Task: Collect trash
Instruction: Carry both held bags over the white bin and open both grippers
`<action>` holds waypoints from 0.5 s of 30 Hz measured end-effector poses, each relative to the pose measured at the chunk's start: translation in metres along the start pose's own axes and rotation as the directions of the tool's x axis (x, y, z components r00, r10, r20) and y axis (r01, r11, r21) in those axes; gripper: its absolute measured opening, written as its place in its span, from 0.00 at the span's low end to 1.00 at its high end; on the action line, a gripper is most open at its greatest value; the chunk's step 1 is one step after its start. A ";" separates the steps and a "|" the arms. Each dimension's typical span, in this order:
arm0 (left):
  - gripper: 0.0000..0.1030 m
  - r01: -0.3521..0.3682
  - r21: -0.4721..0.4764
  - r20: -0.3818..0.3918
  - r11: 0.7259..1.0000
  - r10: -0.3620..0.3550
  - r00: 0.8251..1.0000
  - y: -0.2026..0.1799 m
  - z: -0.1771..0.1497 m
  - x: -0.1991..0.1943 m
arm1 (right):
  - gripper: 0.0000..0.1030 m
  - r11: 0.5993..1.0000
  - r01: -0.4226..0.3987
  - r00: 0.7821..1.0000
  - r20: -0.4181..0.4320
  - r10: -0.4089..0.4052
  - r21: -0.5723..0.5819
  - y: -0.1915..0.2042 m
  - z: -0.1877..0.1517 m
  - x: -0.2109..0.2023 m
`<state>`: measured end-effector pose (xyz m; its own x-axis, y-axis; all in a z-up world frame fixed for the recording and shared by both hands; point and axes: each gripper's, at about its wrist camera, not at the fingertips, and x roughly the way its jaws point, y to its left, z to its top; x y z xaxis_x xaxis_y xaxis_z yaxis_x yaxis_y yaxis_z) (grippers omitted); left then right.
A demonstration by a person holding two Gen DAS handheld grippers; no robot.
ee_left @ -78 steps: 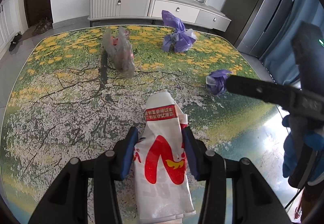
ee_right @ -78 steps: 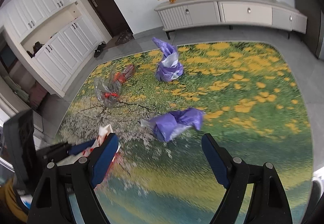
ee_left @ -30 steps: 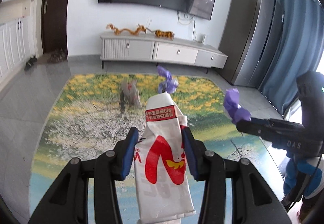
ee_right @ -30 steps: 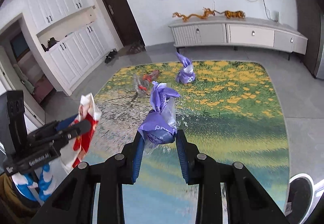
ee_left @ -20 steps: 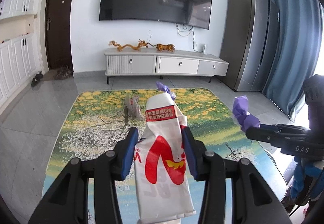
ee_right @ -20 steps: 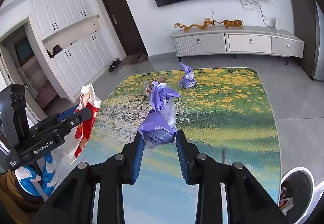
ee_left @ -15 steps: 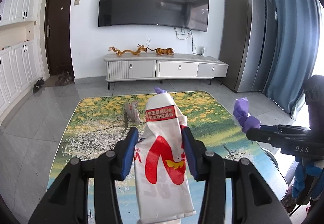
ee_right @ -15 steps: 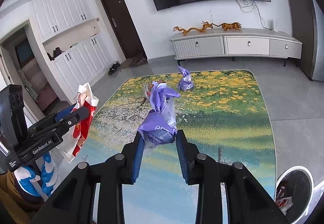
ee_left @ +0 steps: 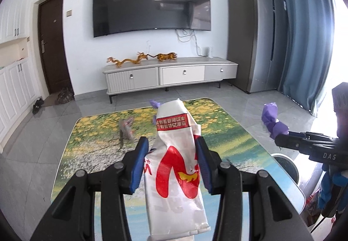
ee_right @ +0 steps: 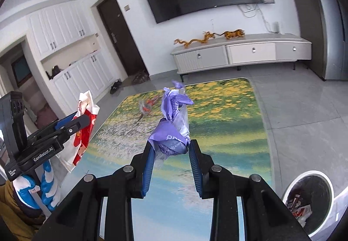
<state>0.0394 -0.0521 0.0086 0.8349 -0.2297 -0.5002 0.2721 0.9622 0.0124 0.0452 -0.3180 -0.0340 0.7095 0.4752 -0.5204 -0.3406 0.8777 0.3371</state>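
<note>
A: Left wrist view first. What is in the left gripper (ee_left: 171, 161)?

B: A white bag with a red mark (ee_left: 175, 173), clamped between both blue pads and standing upright, its top above the fingertips. Below it lies a table (ee_left: 243, 138) printed with yellow flowers and a tree.

A: And the other hand?

B: The right gripper (ee_right: 170, 159) is clenched on a crumpled purple bag (ee_right: 173, 123), which sticks up from between the pads. The same bag shows at the right edge of the left view, above black tongs marked "DAS".

A: Anything still on the table?

B: Two pieces at the far end: a clear bag with something red inside (ee_right: 147, 107) (blurred, so I can't say more) and another purple bag (ee_left: 154, 104), mostly hidden behind the white one.

A: Where is the bin?

B: On the floor just beside the near right corner of the table, a round bin with a white rim (ee_right: 327, 180), wrappers lying inside. Beyond the table stand a low white cabinet (ee_left: 171, 75) and a wall television (ee_left: 152, 3).
</note>
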 end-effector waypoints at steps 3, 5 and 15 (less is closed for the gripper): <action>0.41 0.039 0.027 -0.010 0.999 -0.039 0.999 -0.017 0.009 0.006 | 0.29 0.999 0.023 1.000 0.020 -0.024 0.025 -0.017 -0.002 -0.011; 0.41 0.083 0.049 -0.023 0.995 -0.082 0.996 -0.034 0.018 0.014 | 0.29 0.998 0.051 0.998 0.033 -0.053 0.044 -0.030 -0.004 -0.019; 0.41 0.392 0.105 -0.138 0.914 -0.377 0.916 -0.152 0.057 0.070 | 0.29 0.933 0.259 0.957 0.068 -0.283 0.250 -0.127 -0.025 -0.082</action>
<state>0.0831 -0.2227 0.0210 0.5958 -0.5533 -0.5822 0.6263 0.7739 -0.0945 0.0149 -0.4670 -0.0532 0.8169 0.2016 -0.5404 0.0201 0.9264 0.3759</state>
